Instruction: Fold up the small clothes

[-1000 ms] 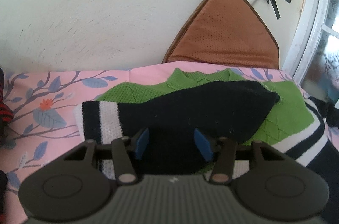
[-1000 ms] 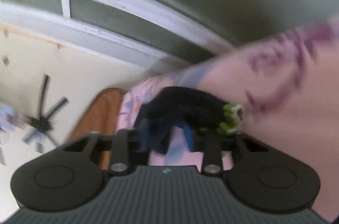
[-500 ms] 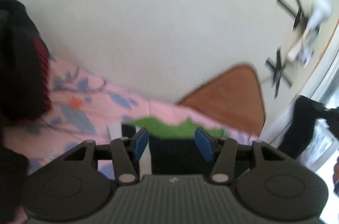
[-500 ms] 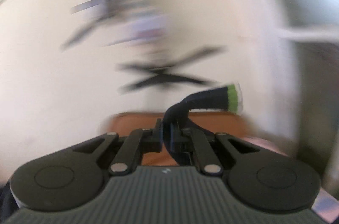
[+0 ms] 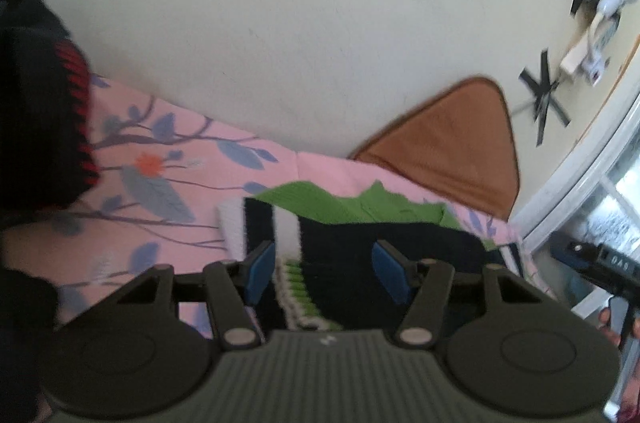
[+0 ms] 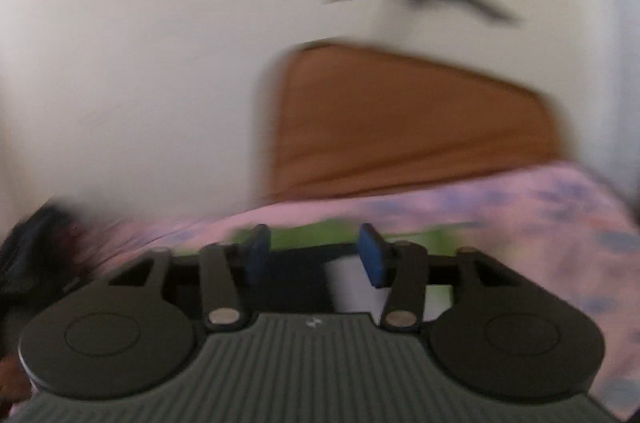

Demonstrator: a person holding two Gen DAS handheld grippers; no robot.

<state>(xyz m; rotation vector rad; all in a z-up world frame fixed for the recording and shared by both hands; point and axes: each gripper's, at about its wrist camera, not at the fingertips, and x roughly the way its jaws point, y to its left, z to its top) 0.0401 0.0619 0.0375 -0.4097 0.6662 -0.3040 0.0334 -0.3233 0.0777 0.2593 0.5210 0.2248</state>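
Here, left to right:

1. Dark clothes (image 5: 36,95), black with red trim, heaped at 9 o'clock in the left wrist view, on the sheet.
2. Sheet (image 5: 168,159), pink with blue leaves and twigs, spread under everything.
3. Left gripper (image 5: 326,271), at 6 o'clock, jaws wide apart and holding nothing, poised over the sweater.
4. Sweater (image 5: 360,235), knit in green, black and white stripes, lying folded on the sheet between the blue fingertips (image 5: 260,269); its green edge points toward 12 o'clock.
5. Cushion (image 5: 452,151), brown, leaning on the wall (image 5: 280,23) at 2 o'clock.
6. Right gripper (image 6: 316,251), jaws wide apart, holding nothing, above the same sweater (image 6: 296,271); this view is blurred.
7. Black tape crosses (image 5: 542,99) on the wall at 3 o'clock.
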